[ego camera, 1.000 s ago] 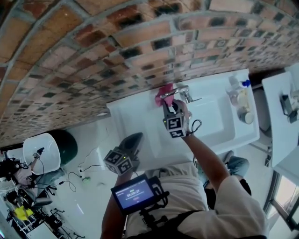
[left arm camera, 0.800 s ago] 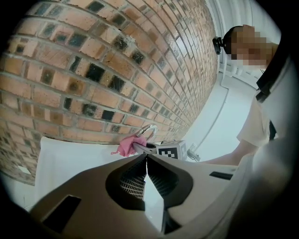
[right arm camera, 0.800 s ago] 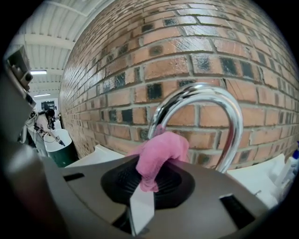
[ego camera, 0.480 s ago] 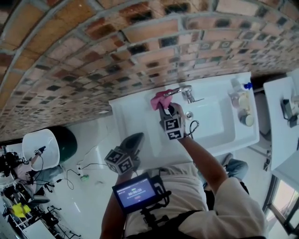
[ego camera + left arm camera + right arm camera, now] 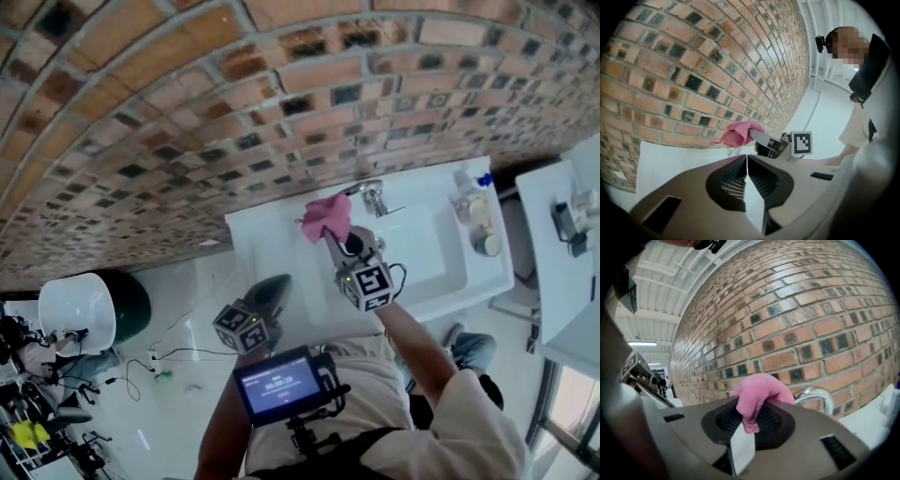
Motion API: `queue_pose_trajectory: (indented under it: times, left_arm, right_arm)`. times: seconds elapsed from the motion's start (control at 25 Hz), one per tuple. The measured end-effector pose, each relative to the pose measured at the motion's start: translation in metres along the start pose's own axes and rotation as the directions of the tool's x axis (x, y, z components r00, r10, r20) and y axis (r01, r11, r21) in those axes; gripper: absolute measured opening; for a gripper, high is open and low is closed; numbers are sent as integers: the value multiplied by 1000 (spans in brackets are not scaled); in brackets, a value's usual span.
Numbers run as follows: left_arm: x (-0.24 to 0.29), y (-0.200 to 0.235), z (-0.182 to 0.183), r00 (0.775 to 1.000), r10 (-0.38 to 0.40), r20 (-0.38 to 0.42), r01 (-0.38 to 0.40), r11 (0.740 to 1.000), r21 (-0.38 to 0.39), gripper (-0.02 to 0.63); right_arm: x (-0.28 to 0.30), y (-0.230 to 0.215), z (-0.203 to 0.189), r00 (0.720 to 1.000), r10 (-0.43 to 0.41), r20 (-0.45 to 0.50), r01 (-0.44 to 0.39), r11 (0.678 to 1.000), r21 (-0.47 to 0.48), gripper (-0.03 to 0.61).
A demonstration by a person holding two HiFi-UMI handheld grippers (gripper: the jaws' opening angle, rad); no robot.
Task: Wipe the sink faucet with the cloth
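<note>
A pink cloth (image 5: 325,217) hangs bunched from my right gripper (image 5: 331,234), which is shut on it. It is lifted over the white sink (image 5: 267,234), just left of the chrome faucet (image 5: 368,194). In the right gripper view the cloth (image 5: 757,394) sits pinched in my right gripper (image 5: 749,420), with the curved faucet spout (image 5: 818,400) just behind and to the right; they look apart. My left gripper (image 5: 270,292) hovers at the sink's near left edge. Seen in its own view, the left gripper (image 5: 746,158) is shut and empty, and the cloth (image 5: 738,133) is ahead of it.
A brick wall (image 5: 187,122) stands right behind the sink. Bottles (image 5: 473,211) stand on the sink's right ledge. A white counter (image 5: 562,244) lies further right. On the floor at the left are a white bin (image 5: 77,311) and cables.
My right gripper has risen with the cloth, off the faucet spout and back toward me. The left gripper has hardly moved.
</note>
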State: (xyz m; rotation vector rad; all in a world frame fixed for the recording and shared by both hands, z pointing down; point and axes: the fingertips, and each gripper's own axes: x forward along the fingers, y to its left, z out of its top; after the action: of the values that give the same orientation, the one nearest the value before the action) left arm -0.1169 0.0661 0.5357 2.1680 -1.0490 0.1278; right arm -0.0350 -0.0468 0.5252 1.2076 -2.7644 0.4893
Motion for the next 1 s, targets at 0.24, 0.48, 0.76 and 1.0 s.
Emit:
queue_pose_trajectory:
  times: [0.24,0.48,0.76,1.0]
  left_arm:
    - [-63,-5,9,997,-45,62,42,998,51,2]
    - [-154,22,26,981,-2,195,0,1000,13,2]
    - [-225,40,29,963,-9,270,-3,999,43,2]
    - [-252,29,11,963,-84,257,62,994,94,2]
  right_arm:
    - [-74,-6,21,988,-147,41,145,989,34,69]
    - [-137,18,70,959,-256,120,242,963,120,71]
    - [-164,101,68,957,-259,127,246,963,113,72]
    - [-192,173,43,957,-274,98,261,957,125,74]
